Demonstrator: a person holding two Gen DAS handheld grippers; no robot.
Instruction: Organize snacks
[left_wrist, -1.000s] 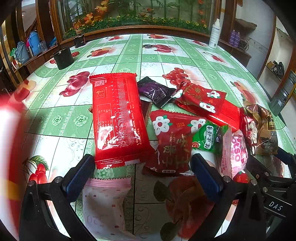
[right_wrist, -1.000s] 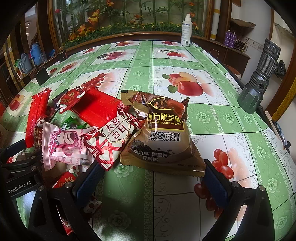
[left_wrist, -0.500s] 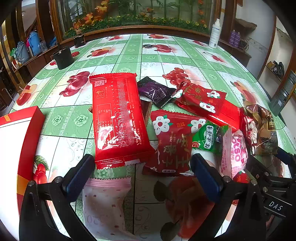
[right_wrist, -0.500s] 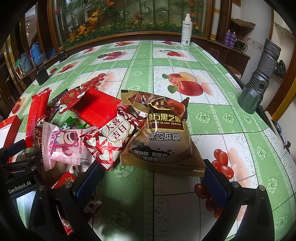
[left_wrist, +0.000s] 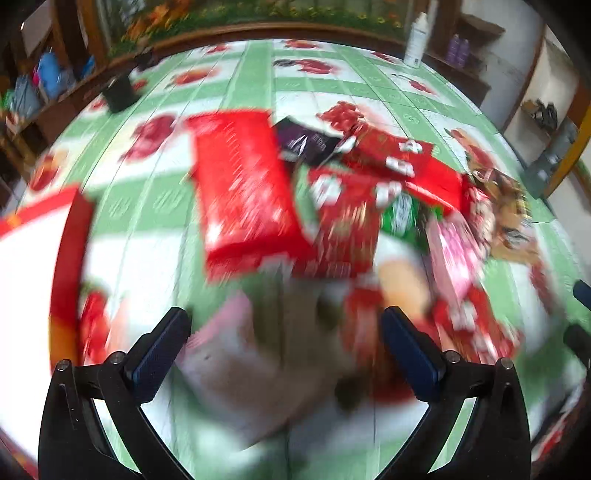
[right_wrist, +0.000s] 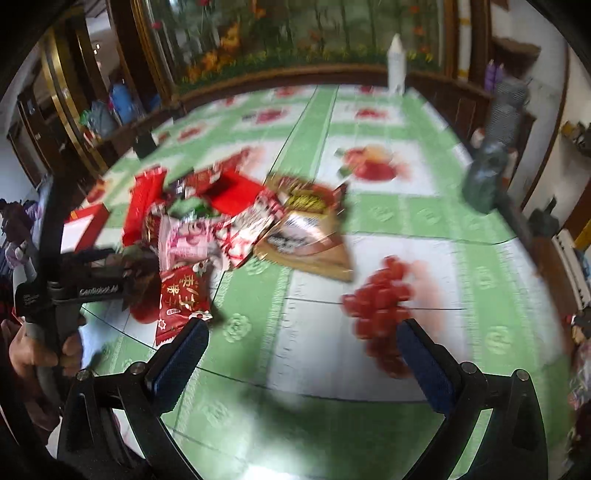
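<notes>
A pile of snack packets lies on the green-and-white fruit-print tablecloth. In the blurred left wrist view I see a long red packet, a purple packet, red floral packets, a pink packet and a brown bag. My left gripper is open above a pale pink packet. In the right wrist view my right gripper is open over bare cloth, short of the brown sesame bag and the pink packet.
A red-rimmed white box sits at the left of the pile. A dark flashlight stands at the right table edge and a white bottle at the far edge. A hand holds the left gripper's handle.
The red box came in from the left. Both cameras have risen and drawn back from the pile, so both views are now blurred. Both grippers stay open.
</notes>
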